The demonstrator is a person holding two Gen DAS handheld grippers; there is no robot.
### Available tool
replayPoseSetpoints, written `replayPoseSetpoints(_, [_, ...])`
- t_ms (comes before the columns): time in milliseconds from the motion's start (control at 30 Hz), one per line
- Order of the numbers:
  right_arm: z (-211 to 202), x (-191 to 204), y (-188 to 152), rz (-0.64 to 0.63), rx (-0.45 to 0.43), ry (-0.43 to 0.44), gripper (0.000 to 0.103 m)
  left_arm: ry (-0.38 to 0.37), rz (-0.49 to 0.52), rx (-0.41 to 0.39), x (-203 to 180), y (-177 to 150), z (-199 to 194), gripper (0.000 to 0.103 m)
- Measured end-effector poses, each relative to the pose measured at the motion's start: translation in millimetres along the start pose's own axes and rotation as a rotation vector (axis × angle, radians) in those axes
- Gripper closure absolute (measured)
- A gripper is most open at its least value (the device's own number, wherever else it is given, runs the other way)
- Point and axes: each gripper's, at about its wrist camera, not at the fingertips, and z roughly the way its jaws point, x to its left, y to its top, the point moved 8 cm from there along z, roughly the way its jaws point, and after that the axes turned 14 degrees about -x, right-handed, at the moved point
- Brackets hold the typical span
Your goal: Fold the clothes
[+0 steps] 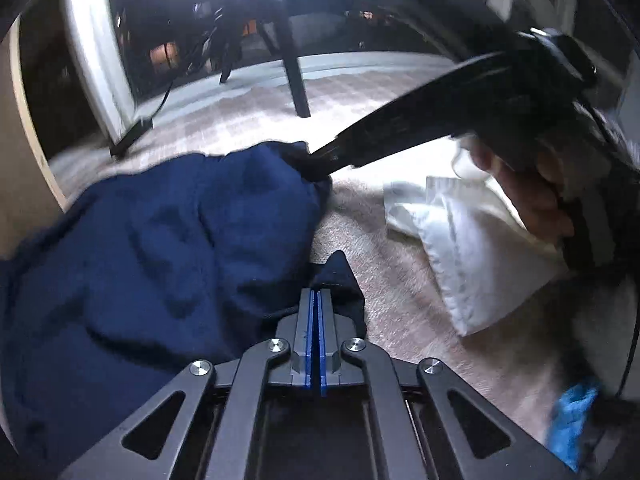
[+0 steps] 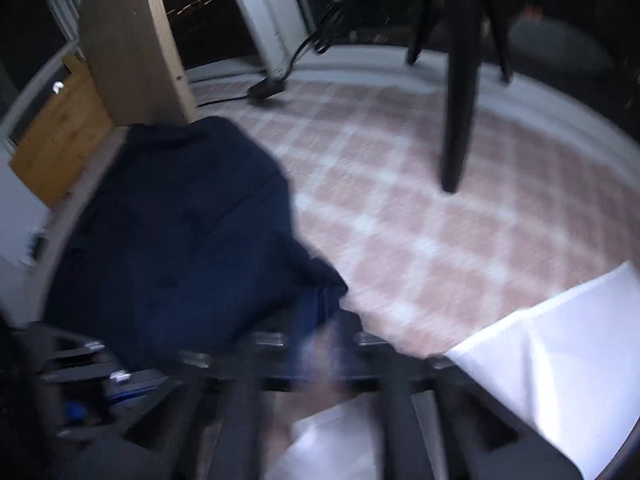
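A navy blue garment [image 1: 160, 248] lies bunched on the checked rug. My left gripper [image 1: 318, 300] is shut on a near corner of it, the blue pads pressed together. My right gripper [image 1: 320, 160] reaches in from the upper right in the left wrist view, its tips pinching the garment's far edge. In the right wrist view the navy garment [image 2: 180, 232] hangs at the left and the right gripper [image 2: 320, 312] is blurred by motion, with navy cloth between its fingers. A folded white cloth [image 1: 460, 240] lies to the right.
A pink and white checked rug [image 2: 420, 220] covers the floor. A black chair leg [image 2: 456, 120] stands on it at the back. A wooden panel [image 2: 128, 52] and a cable with a plug [image 2: 268, 88] are at the far left. A white cloth [image 2: 560, 360] lies near right.
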Motion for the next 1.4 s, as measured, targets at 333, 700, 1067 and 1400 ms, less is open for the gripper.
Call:
replayPoseSetpoints(333, [-10,75,78,-0.140,-0.128,-0.051,0.092,-0.014,-0.485,-0.129,75,-27,-96,0.093])
replayPoseSetpoints(700, [4,17,33,-0.076,0.005,-0.192,0.061,-0.048,-0.073,-0.118,-11,-7,-78,0.076])
replayPoseSetpoints(1067, [22,4,34,-0.031,-0.008,-0.166,0.061,-0.053,-0.261,-0.134,11,-2,-52,0.101])
replayPoseSetpoints(1400, [71,35,18,-0.082,0.123,-0.150,0.063,0.112,-0.636,-0.236,84,-60,-142,0.087])
